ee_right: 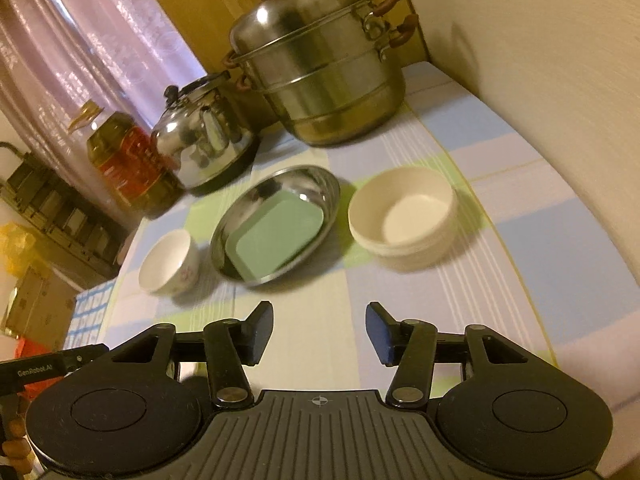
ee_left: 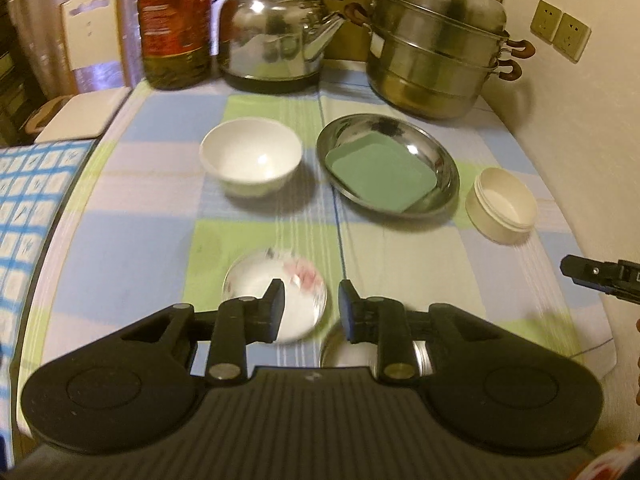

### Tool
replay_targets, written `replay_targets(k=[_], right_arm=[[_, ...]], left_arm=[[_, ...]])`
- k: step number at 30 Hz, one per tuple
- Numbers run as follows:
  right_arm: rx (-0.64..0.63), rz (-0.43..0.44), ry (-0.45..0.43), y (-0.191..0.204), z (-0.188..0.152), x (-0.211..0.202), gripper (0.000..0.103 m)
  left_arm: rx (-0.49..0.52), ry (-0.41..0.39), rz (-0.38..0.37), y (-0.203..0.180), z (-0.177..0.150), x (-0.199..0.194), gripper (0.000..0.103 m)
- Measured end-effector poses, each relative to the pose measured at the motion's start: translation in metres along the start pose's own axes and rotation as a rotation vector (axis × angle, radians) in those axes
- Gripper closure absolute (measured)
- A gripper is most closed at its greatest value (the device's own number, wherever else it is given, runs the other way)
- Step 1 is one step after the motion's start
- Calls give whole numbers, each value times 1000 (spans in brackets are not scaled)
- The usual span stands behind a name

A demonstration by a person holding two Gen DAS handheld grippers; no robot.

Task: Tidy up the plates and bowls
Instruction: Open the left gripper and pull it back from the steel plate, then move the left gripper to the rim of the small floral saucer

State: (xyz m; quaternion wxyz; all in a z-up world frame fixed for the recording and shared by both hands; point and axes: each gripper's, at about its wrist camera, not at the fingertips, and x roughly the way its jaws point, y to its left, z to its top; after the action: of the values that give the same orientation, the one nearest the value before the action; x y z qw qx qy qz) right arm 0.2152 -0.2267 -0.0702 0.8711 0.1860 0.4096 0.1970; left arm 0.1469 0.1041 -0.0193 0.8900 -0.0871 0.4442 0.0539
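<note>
Where curtains (ee_right: 80,60) hang, a checked tablecloth (ee_left: 160,248) meets the wall (ee_right: 540,60)

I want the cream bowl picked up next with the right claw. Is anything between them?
Nothing visible is. The right claw is open and empty, and only bare tablecloth lies between it and the cream bowl. The steel dish sits off to the bowl's left.

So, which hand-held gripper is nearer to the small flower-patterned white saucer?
Left. The left hand-held gripper is right over the saucer, jaws open. The right hand-held gripper is off to its right.
</note>
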Motion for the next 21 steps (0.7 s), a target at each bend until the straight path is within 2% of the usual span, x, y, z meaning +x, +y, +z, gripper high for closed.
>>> replay_targets(k=[9, 21], right_arm=[[-35, 14, 36, -7, -40, -36, 48], [-78, 57, 110, -5, -78, -51, 46]], left_arm=[[-71, 1, 44, -1, -57, -36, 77], [-137, 14, 92, 0, -111, -65, 77]])
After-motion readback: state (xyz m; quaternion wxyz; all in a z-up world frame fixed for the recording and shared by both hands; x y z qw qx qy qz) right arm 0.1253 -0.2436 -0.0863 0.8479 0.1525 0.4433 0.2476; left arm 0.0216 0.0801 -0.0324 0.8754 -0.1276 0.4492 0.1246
